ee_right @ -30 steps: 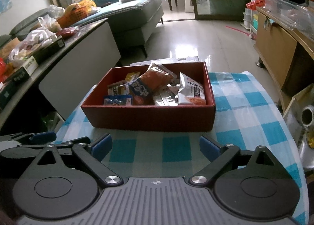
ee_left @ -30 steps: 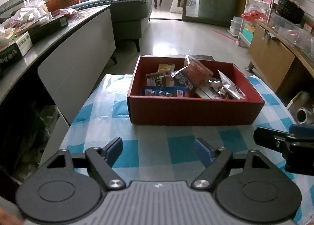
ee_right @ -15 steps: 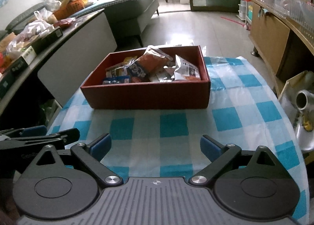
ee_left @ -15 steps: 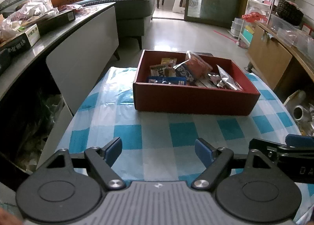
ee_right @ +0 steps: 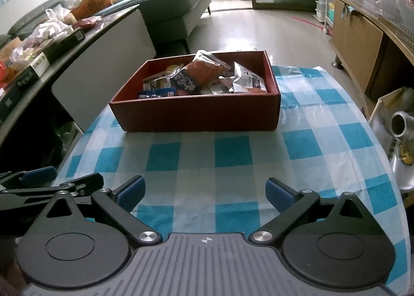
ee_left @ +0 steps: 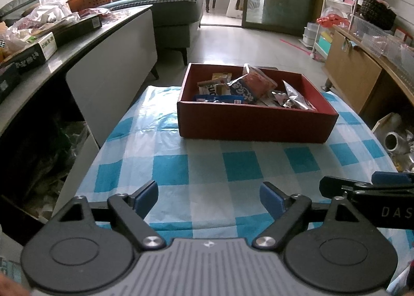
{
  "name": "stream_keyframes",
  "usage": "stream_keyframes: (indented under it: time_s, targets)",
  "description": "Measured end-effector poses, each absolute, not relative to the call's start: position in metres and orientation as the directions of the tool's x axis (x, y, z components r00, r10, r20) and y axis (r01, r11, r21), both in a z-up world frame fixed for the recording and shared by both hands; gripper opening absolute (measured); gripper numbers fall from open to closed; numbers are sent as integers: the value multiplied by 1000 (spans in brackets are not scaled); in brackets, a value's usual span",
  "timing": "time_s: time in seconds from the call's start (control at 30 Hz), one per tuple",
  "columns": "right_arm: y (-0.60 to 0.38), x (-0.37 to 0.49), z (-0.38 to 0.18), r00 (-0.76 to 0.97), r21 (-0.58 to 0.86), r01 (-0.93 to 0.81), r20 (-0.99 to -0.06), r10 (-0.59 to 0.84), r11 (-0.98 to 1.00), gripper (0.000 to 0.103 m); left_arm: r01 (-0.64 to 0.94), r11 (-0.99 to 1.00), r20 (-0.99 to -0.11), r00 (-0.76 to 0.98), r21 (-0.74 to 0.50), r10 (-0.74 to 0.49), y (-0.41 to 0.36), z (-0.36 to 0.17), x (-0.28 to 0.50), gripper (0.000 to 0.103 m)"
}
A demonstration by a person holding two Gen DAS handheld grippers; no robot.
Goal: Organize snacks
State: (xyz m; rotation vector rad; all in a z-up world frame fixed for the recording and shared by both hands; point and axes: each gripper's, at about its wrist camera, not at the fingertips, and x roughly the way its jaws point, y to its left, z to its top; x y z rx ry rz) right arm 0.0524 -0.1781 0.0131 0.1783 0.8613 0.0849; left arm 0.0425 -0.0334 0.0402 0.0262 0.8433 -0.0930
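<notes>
A red cardboard box (ee_left: 256,125) (ee_right: 196,115) stands at the far part of a table with a blue-and-white checked cloth (ee_left: 207,166) (ee_right: 233,151). Several snack packets lie inside, among them an orange bag (ee_left: 258,84) (ee_right: 204,71) and a silver packet (ee_right: 248,80). My left gripper (ee_left: 209,197) hovers over the near cloth, well short of the box, its jaws opening with nothing between them. My right gripper (ee_right: 205,192) hangs beside it, jaws also opening and empty. Each gripper shows at the edge of the other's view.
A grey counter (ee_left: 85,45) loaded with bags, boxes and an orange basket (ee_left: 93,1) runs along the left. A sofa (ee_left: 176,9) stands beyond it. A wooden cabinet (ee_left: 357,76) lines the right, with metal pots (ee_right: 401,122) on the floor beside the table.
Both grippers have drawn back from the box toward the near table edge, so the box looks smaller and farther. Their jaws stand a little wider.
</notes>
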Motion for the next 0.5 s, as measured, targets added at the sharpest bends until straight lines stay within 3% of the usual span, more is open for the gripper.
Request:
stream_keyframes:
  time_s: [0.5]
  targets:
    - [-176,51,12,644,191,-12,-749,153,982,102,83,996,-747,662,-13,-65,-30,41,39,81]
